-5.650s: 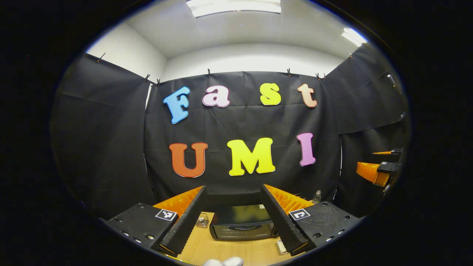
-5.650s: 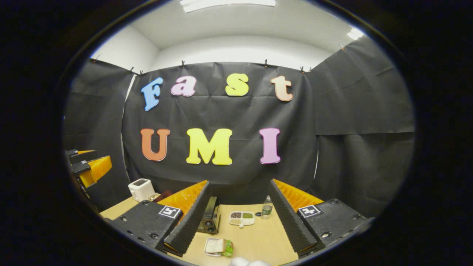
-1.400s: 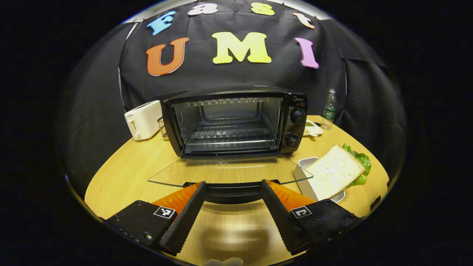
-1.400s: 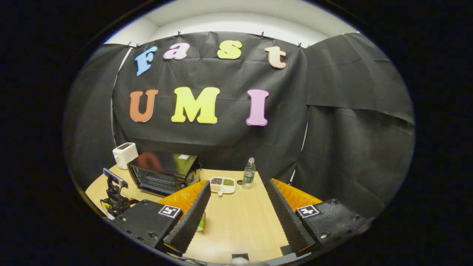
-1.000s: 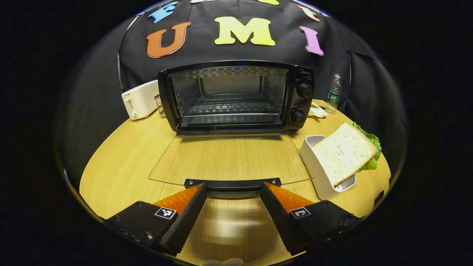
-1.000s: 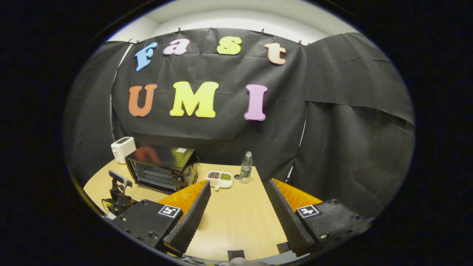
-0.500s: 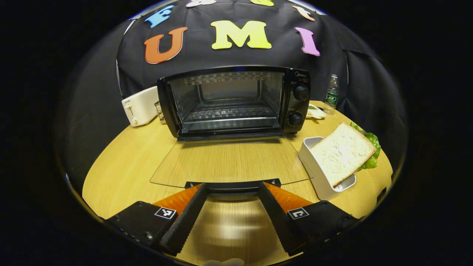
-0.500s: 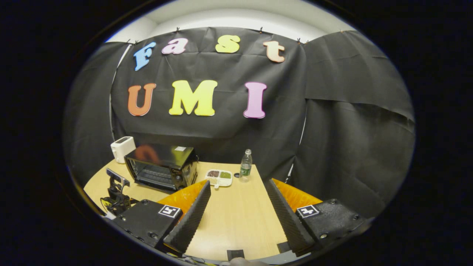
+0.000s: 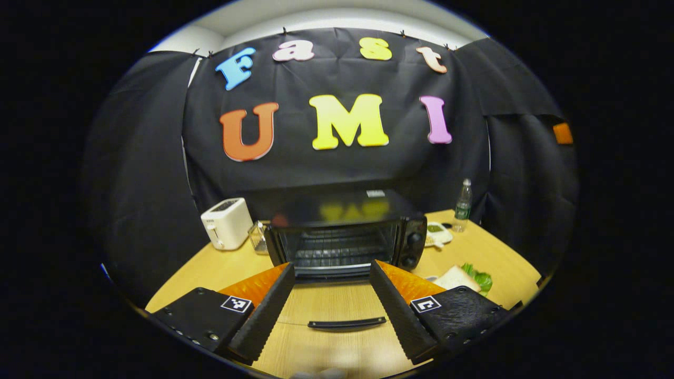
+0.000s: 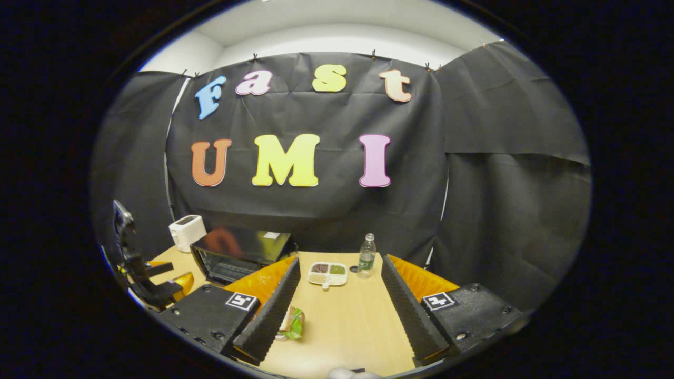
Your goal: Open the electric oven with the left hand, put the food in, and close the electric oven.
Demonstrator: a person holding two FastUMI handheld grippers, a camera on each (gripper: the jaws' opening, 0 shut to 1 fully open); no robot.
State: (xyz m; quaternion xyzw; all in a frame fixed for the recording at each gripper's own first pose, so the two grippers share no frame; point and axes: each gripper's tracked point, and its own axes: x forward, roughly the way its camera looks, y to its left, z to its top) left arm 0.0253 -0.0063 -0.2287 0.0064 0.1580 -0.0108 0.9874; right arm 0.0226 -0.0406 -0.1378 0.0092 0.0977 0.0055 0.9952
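We see the black electric oven (image 9: 345, 231) on the wooden counter (image 9: 210, 271), its glass door (image 9: 337, 305) down flat. Both our left tongs (image 9: 329, 310) and right tongs (image 10: 337, 316) gape, holding nothing; the white-bread sandwich with lettuce (image 9: 463, 277) lies right of the oven.

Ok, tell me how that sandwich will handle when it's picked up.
The sandwich is probably soft: its bread would dent under a firm squeeze. The lettuce sticks out loose, so layers may slide apart. It looks light.

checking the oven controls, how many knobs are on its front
2, both on the panel at the right end of the oven: an upper knob and a lower knob directly beneath it. None seem hidden.
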